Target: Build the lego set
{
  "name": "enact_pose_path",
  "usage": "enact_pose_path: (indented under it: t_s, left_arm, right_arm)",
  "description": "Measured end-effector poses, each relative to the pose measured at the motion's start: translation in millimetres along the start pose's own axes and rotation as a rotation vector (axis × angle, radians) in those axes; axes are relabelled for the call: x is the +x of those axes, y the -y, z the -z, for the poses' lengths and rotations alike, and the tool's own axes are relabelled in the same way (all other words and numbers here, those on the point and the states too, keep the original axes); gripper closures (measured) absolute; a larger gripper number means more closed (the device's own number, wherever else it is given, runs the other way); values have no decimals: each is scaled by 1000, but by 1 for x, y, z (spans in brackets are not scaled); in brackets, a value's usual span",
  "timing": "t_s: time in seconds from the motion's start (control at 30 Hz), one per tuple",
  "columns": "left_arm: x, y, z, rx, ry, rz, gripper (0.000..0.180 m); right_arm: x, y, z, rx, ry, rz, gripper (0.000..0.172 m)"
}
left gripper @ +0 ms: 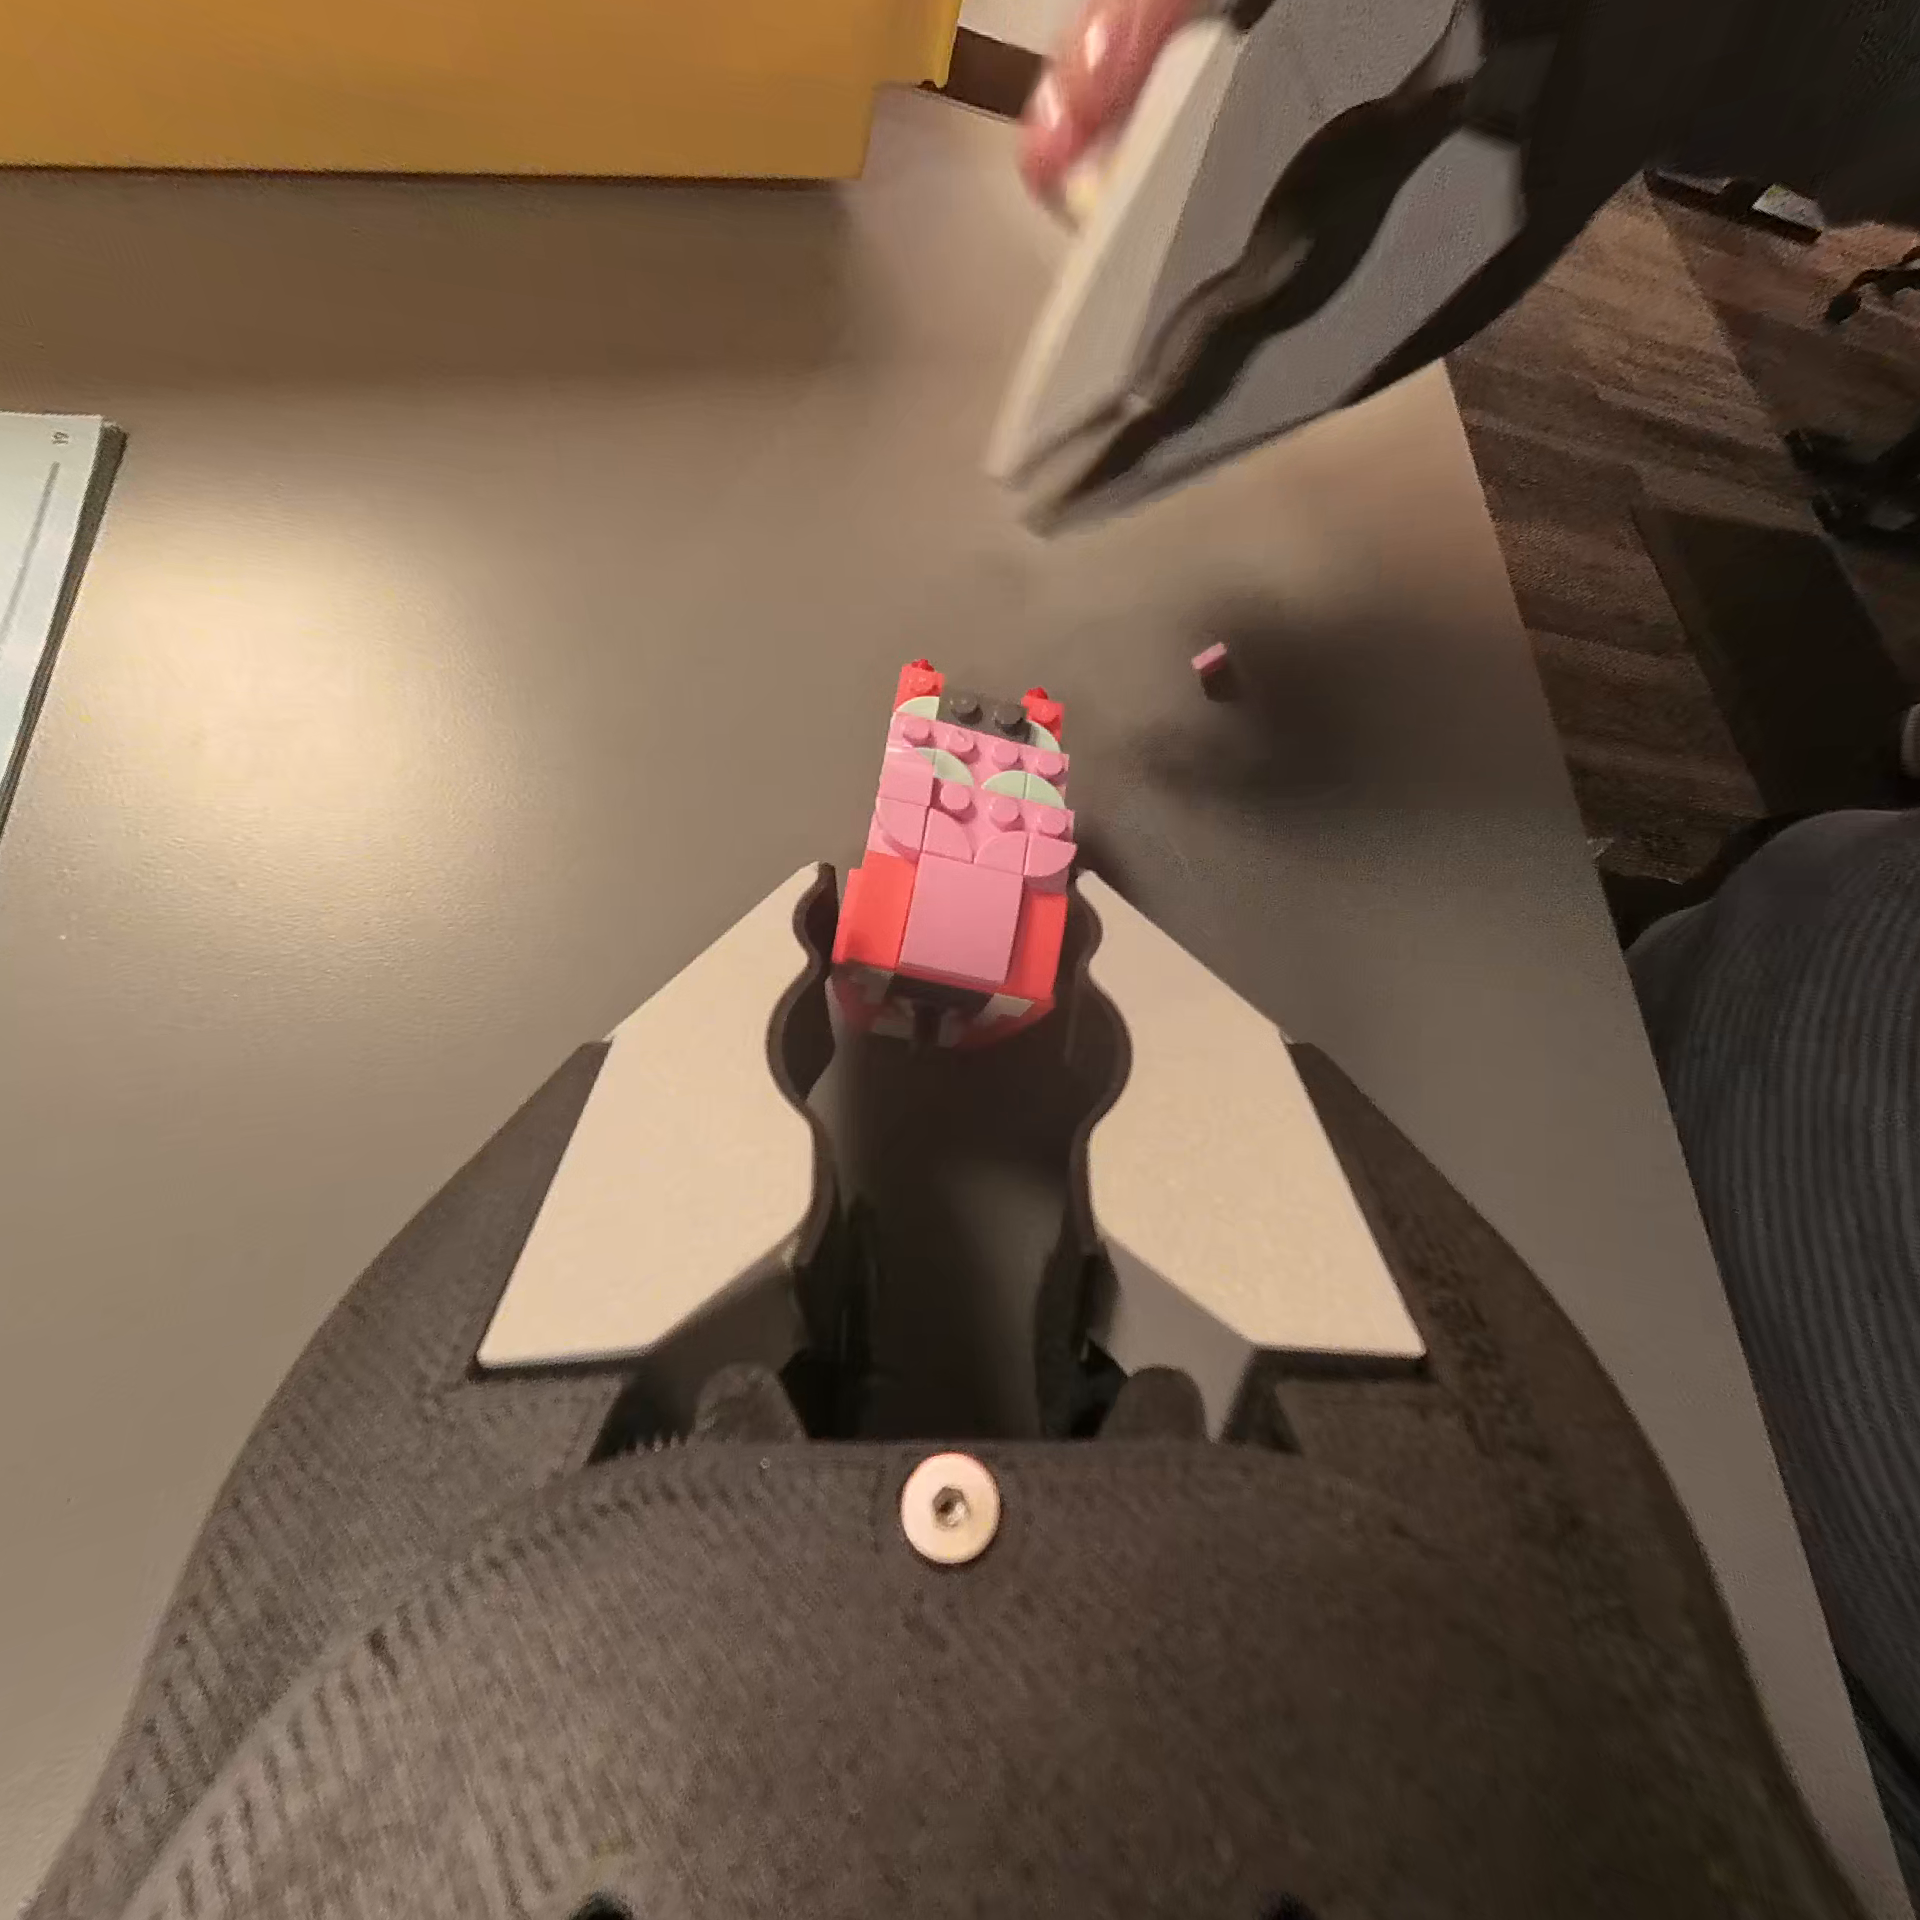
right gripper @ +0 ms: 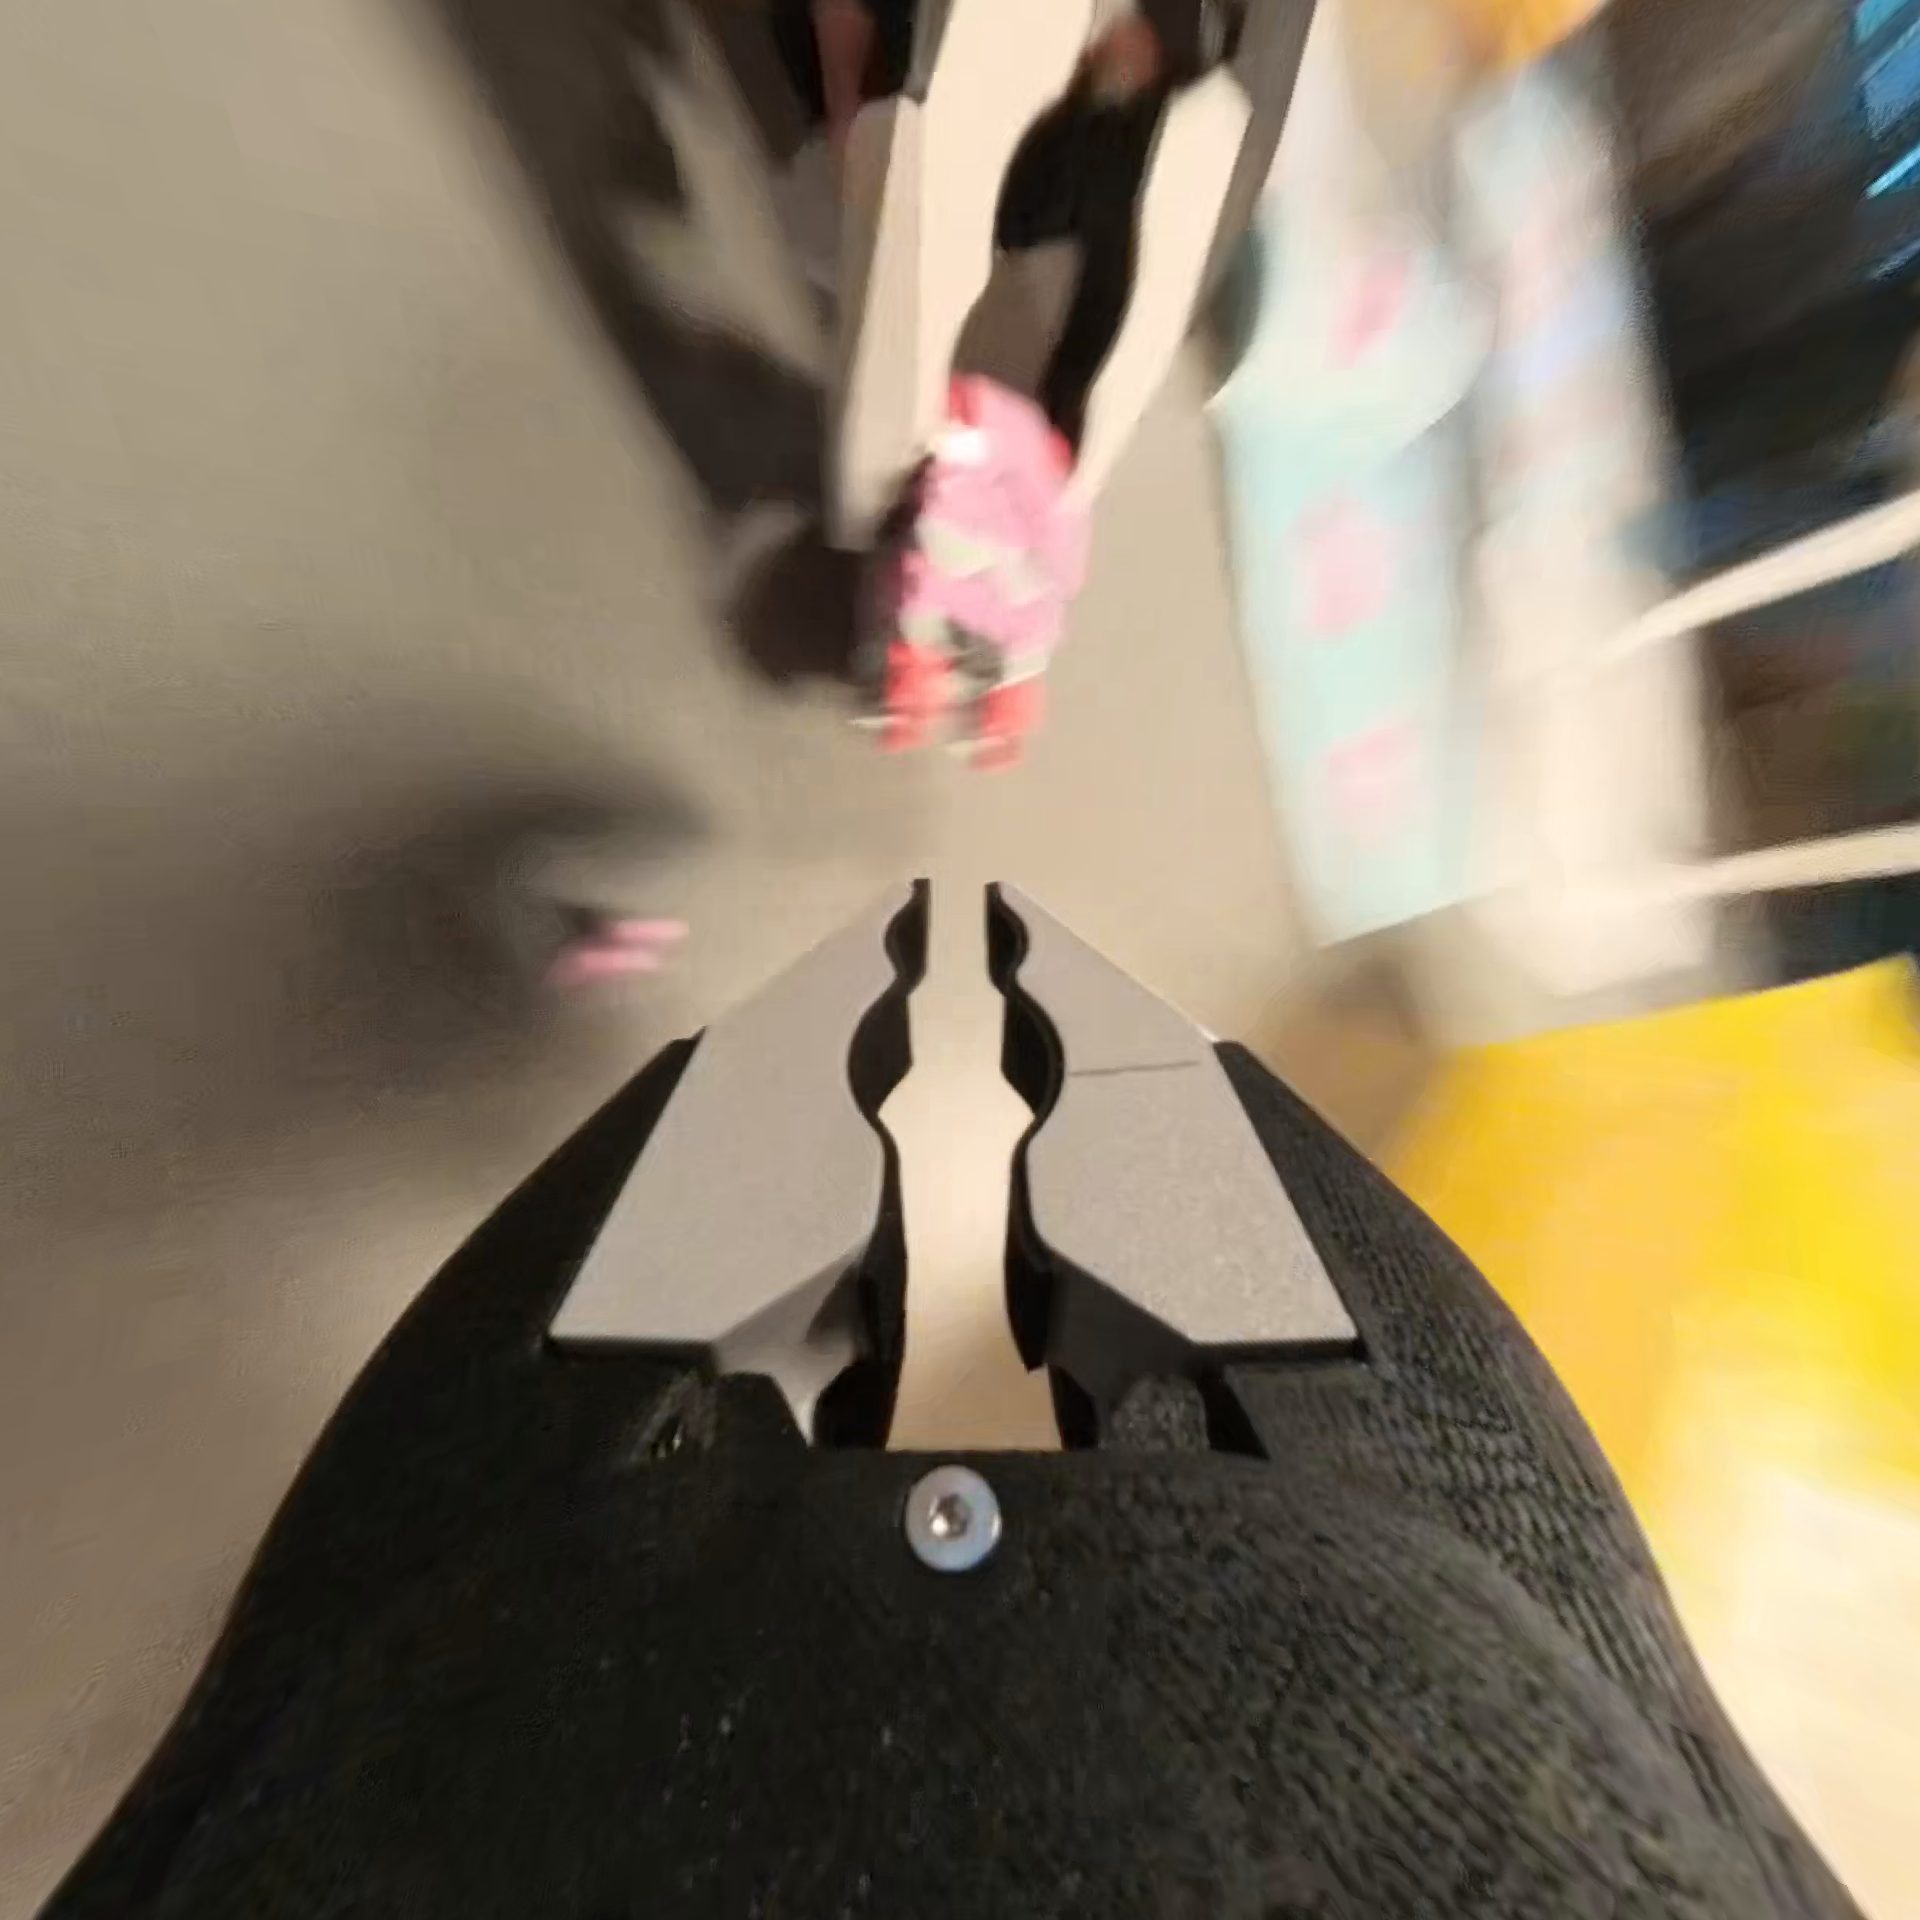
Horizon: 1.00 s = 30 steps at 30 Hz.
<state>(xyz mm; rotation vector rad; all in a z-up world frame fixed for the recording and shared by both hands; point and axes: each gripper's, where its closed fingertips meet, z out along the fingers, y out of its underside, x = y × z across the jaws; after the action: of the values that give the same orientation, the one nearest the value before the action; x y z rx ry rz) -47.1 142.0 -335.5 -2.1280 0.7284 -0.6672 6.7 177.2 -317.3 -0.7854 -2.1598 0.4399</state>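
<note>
Left gripper (left gripper: 956, 914) level over table (left gripper: 416, 727), clamped on brick model (left gripper: 966, 842).

Yellow box (left gripper: 436, 83) at the table's (left gripper: 416, 623) far edge, booklet (left gripper: 42, 582) leftward.

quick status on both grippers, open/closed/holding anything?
Left gripper: shut on the pink and red brick model, a finger on each side of its red base.
Right gripper: slightly open, nothing between its fingers; small pink brick lies on the table nearby.
</note>
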Motion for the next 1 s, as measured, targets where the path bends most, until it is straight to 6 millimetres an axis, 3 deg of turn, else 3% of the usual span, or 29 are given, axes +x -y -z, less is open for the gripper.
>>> enact_pose_path:
  t_s: [0.07, 0.13, 0.27, 0.43, 0.7, 0.9, 1.0]
  left_arm:
    - [0, 0, 0, 0, 0, 0, 138]
    - [0, 0, 0, 0, 1, -1, 138]
    - [0, 0, 0, 0, 3, -3, 138]
    - [0, 0, 0, 0, 4, -3, 138]
    - [0, 0, 0, 0, 2, -1, 138]
    - [0, 0, 0, 0, 1, -1, 138]
    - [0, 0, 0, 0, 0, -1, 138]
  right_arm:
    - [-27, -2, 10, 16, 198, -362, 154]
    - [-45, -1, 17, 25, 296, -611, 142]
    - [-52, 0, 20, 55, 224, -810, 147]
    - [-50, 1, 17, 12, 82, -836, 160]
    - [-55, -5, 12, -127, 53, -754, 172]
    - [-46, -6, 17, -125, 233, -767, 172]
    - [-44, -17, 21, -212, 305, -736, 172]
